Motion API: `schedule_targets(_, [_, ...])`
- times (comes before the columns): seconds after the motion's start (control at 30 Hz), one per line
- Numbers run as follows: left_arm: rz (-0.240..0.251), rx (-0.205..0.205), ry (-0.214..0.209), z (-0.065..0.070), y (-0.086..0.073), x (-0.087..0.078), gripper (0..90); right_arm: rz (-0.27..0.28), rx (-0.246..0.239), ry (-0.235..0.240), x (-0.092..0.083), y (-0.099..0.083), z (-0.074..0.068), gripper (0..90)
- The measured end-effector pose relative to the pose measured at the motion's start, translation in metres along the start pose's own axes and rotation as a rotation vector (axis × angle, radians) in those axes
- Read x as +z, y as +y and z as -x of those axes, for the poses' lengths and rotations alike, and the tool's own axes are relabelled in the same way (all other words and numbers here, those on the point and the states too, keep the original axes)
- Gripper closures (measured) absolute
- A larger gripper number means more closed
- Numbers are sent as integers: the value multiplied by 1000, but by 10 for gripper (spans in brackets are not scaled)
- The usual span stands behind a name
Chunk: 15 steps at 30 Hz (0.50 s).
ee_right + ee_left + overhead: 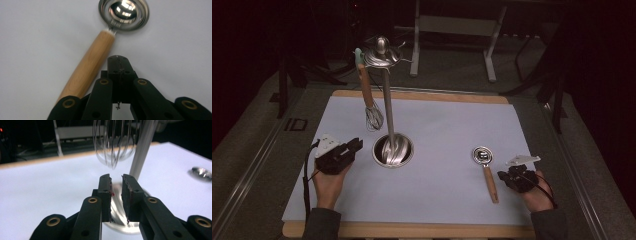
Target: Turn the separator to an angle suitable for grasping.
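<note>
Your left gripper [353,148] sits beside the stand base [393,150], jaws slightly parted, grasping nothing. Your right gripper [508,178] is clenched empty beside the wooden-handled scoop [486,171].

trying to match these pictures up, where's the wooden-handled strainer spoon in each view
High view: the strainer spoon lies right of centre, beside the right tongs.
Left gripper view: its metal bowl sits at the far right edge.
Right gripper view: top centre, handle running down-left.
Shared landmark: the white mat.
</note>
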<state>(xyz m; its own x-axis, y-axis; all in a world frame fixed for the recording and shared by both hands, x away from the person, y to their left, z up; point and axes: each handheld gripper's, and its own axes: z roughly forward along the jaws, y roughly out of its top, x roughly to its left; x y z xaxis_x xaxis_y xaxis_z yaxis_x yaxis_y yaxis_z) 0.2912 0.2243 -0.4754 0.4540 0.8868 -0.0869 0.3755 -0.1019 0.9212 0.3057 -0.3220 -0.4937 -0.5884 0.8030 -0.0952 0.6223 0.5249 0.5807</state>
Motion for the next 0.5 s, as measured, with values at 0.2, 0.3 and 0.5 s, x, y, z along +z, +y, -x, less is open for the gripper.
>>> schedule_targets(0.2, [-50, -11, 5, 3, -29, 10, 721, -44, -16, 28, 8, -8, -6, 900])
schedule_targets(0.3, [-71, -14, 12, 3, -41, 13, 694, -62, -17, 37, 11, -12, -8, 900])
schedule_targets(0.5, [-105, -37, 48, -4, -54, 18, 666, -71, -30, 45, 10, -14, -10, 899])
